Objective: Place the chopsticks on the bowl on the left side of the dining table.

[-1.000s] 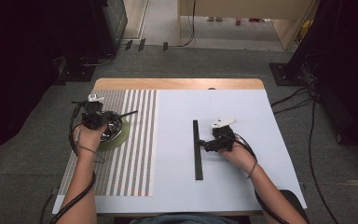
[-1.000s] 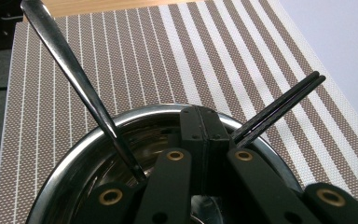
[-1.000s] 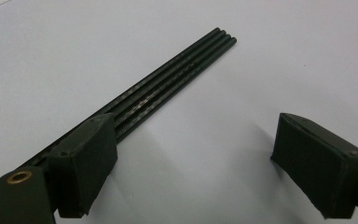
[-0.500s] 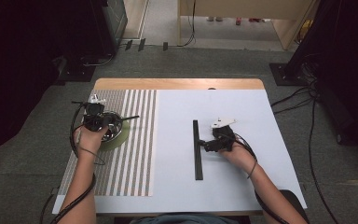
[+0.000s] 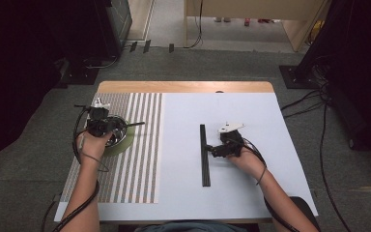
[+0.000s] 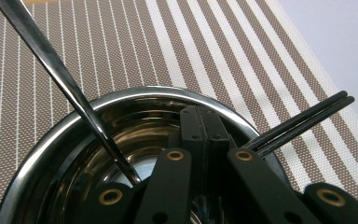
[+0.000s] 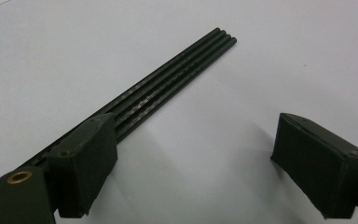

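A steel bowl (image 5: 121,137) (image 6: 135,93) sits on a green saucer (image 5: 127,144) on the striped placemat (image 5: 140,159). My left gripper (image 5: 105,126) (image 6: 200,123) hovers over the bowl, jaws shut together with nothing seen between them. A shiny metal handle (image 6: 60,79) leans out of the bowl, and a pair of black chopsticks (image 5: 133,124) (image 6: 307,119) rests across its rim. My right gripper (image 5: 213,151) (image 7: 196,140) stands open beside a row of black chopsticks (image 5: 204,154) (image 7: 177,74) lying on the white tabletop. Its left jaw is above them and its right jaw is over bare table.
The white tabletop (image 5: 251,111) stretches right of the placemat, with a wooden strip (image 5: 183,87) along the far edge. Cables (image 5: 314,101) trail over the grey floor on the right.
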### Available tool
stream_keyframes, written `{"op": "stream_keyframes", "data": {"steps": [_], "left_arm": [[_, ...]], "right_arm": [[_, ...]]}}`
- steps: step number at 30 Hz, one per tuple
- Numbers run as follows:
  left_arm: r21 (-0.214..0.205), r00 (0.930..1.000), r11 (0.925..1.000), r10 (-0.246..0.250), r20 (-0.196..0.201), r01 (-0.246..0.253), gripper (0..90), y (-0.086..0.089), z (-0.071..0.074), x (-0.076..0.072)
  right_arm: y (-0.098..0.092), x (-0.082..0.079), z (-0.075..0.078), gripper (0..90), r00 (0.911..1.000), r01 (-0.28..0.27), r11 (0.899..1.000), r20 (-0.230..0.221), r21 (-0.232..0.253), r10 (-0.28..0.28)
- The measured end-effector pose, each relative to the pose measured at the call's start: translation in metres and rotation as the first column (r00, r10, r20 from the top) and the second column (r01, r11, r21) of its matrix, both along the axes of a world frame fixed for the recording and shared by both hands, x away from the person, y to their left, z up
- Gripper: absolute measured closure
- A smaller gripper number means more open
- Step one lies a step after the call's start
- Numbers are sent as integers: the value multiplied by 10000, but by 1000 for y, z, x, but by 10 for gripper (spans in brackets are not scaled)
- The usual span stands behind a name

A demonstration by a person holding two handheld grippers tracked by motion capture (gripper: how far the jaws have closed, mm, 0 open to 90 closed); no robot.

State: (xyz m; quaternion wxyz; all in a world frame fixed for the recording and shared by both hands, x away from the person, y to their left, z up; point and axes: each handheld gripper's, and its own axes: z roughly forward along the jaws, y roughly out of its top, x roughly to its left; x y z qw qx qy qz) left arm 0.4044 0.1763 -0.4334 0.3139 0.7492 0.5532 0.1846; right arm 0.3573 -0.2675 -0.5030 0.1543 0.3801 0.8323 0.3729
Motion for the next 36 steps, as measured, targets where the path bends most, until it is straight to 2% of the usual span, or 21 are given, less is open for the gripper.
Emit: {"op": "stream_keyframes", "data": {"steps": [8,15,19,26,31,36], "left_arm": [[-324,9999,9994,124,118,-120,877,10,7,-4],[-590,9984,9976,390,419,-365,770,22,21,-18],[-695,9983,9971,337,483,-303,696,25,26,-23],[-581,9983,9983,119,564,-86,468,17,29,-30],[-795,9980,9967,-126,626,176,404,9,31,-34],[-739,9977,9968,-260,620,306,374,0,36,-36]], "right_arm": [[0,0,0,136,10000,-3,10000,4,-1,3],[0,0,0,136,10000,-3,10000,3,-1,3],[0,0,0,136,10000,-3,10000,4,-3,3],[0,0,0,136,10000,0,10000,6,1,0],[0,0,0,136,10000,-2,10000,13,-9,2],[0,0,0,136,10000,-4,10000,16,2,4]]}}
